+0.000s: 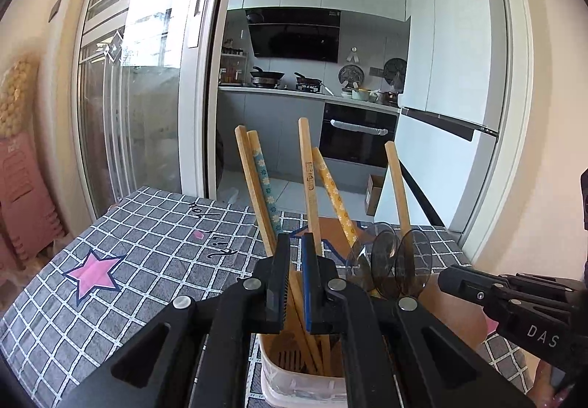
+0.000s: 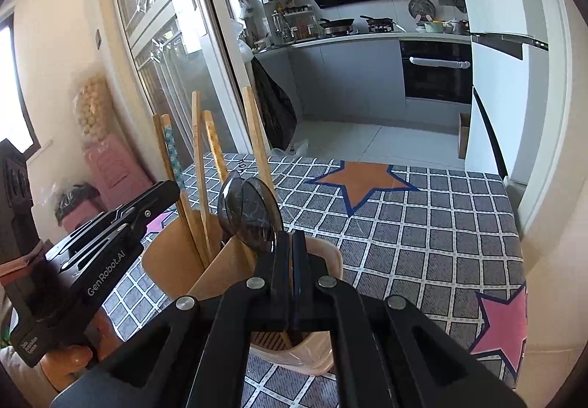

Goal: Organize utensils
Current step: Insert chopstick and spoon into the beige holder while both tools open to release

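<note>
A beige utensil holder (image 1: 294, 371) stands on the checked tablecloth, also in the right wrist view (image 2: 323, 283). Several wooden chopsticks (image 1: 257, 187) and dark translucent spoons (image 1: 397, 261) stand in it. My left gripper (image 1: 296, 246) is just above the holder, jaws slightly apart, with a chopstick (image 1: 308, 187) against the blue pad; I cannot tell if it grips. My right gripper (image 2: 288, 242) is shut on a dark spoon (image 2: 253, 209) at the holder's rim. It shows in the left wrist view (image 1: 444, 279).
The tablecloth (image 2: 422, 242) is grey with pink and orange stars. A sliding glass door (image 1: 147, 77) and an open kitchen with a white fridge (image 1: 459, 77) lie beyond the table. Pink stools (image 1: 22, 195) are stacked at the left wall.
</note>
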{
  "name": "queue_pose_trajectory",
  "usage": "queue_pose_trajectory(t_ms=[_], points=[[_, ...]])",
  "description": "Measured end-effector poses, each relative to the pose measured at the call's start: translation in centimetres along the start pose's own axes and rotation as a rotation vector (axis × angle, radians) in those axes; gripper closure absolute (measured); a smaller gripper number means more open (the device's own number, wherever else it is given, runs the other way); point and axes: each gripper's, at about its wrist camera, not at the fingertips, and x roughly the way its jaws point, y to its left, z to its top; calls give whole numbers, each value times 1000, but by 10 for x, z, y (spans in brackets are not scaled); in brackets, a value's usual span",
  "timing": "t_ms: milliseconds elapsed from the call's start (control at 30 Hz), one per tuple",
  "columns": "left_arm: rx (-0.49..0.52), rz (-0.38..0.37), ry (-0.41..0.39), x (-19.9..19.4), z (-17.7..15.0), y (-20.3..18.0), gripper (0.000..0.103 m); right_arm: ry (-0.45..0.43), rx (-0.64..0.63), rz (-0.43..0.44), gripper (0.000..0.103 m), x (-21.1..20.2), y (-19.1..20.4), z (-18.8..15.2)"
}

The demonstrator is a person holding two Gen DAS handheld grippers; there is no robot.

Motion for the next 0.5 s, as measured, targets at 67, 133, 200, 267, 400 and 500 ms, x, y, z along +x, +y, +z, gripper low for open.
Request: queue_pose_trajectory(t_ms=[67, 133, 200, 267, 400, 500], points=[[1, 0, 3, -1, 1, 0, 67, 7, 4, -3, 101, 0, 0, 1], [5, 2, 2, -3, 2, 0, 67, 14, 9, -4, 101, 0, 0, 1], [14, 0, 1, -6, 3, -1, 67, 20, 13, -5, 101, 0, 0, 1], [15, 1, -1, -8, 3, -2, 67, 23, 15, -6, 101, -2, 0, 2], [3, 4, -4, -13, 6, -2, 67, 31, 30, -1, 100, -4, 0, 4], [1, 8, -9, -18, 9, -1, 67, 29, 44, 1, 94, -8, -1, 5]])
